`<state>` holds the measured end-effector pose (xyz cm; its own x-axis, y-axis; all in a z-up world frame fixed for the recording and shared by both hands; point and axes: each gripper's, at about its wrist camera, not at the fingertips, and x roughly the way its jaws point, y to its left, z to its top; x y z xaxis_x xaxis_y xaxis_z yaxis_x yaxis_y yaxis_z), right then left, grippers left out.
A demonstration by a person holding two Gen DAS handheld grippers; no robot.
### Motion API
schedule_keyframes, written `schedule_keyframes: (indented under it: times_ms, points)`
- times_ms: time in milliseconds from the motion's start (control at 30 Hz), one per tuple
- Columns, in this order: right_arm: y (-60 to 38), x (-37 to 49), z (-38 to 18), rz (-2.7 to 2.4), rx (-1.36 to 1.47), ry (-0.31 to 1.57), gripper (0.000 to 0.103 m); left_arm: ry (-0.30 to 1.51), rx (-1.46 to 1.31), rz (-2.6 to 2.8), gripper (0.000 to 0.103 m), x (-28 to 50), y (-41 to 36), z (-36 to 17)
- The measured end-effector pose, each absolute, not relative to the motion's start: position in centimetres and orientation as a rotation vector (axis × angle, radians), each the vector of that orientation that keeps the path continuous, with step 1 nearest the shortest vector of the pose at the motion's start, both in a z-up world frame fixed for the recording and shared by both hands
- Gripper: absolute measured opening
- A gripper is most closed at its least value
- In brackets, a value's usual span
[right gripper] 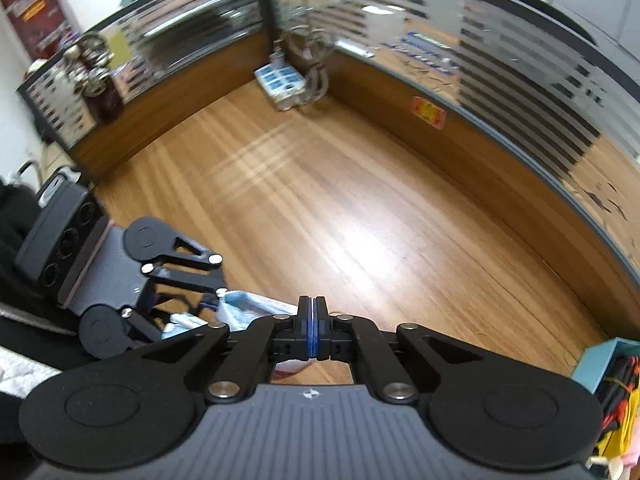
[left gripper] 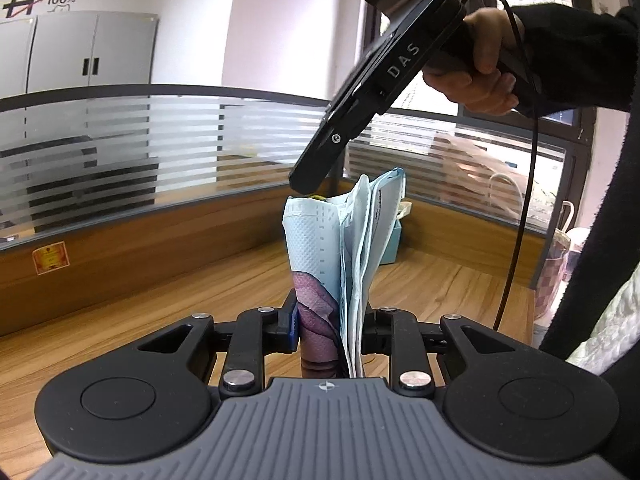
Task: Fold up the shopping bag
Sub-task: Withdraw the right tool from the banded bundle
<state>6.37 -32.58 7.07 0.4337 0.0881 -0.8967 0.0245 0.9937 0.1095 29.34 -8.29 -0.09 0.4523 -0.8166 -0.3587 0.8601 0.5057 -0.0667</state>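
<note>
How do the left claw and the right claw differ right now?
The left claw is shut on the folded shopping bag, holding it upright above the wooden table; the right claw is shut with its blue pads together and nothing between them. The left points level, while the right angles down over the bag's top. Both are black.

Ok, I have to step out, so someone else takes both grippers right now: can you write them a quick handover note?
Left gripper: jaws shut on the bag, which is folded into a narrow bundle and stands upright above the desk.
Right gripper: jaws shut, nothing seen between them; it hangs just above the bag's top edge, tip close to it.
Done: the bag is already gathered into several layers.
Left: probably a last fold or flattening, then set it down on the desk. Whether the right tip touches the bag cannot be told.
</note>
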Motion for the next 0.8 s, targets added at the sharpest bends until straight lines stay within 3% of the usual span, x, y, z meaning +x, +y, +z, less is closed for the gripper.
schedule_keyframes:
  times_ms: [200, 300, 800]
  points:
    - [-34.9, 5.1, 5.8, -0.083, 0.175, 1.069, 0.004, 0.387, 0.103, -0.942, 0.03, 30.4, -7.5, -0.5]
    - [-35.6, 4.1, 4.4, -0.146, 0.176, 1.061, 0.028, 0.403, 0.074, -0.866, 0.03, 31.2, -6.8, -0.8]
    - [-38.1, 0.4, -7.4, -0.37, 0.194, 1.148, 0.053, 0.445, 0.027, -0.642, 0.034, 33.7, -5.3, -0.6]
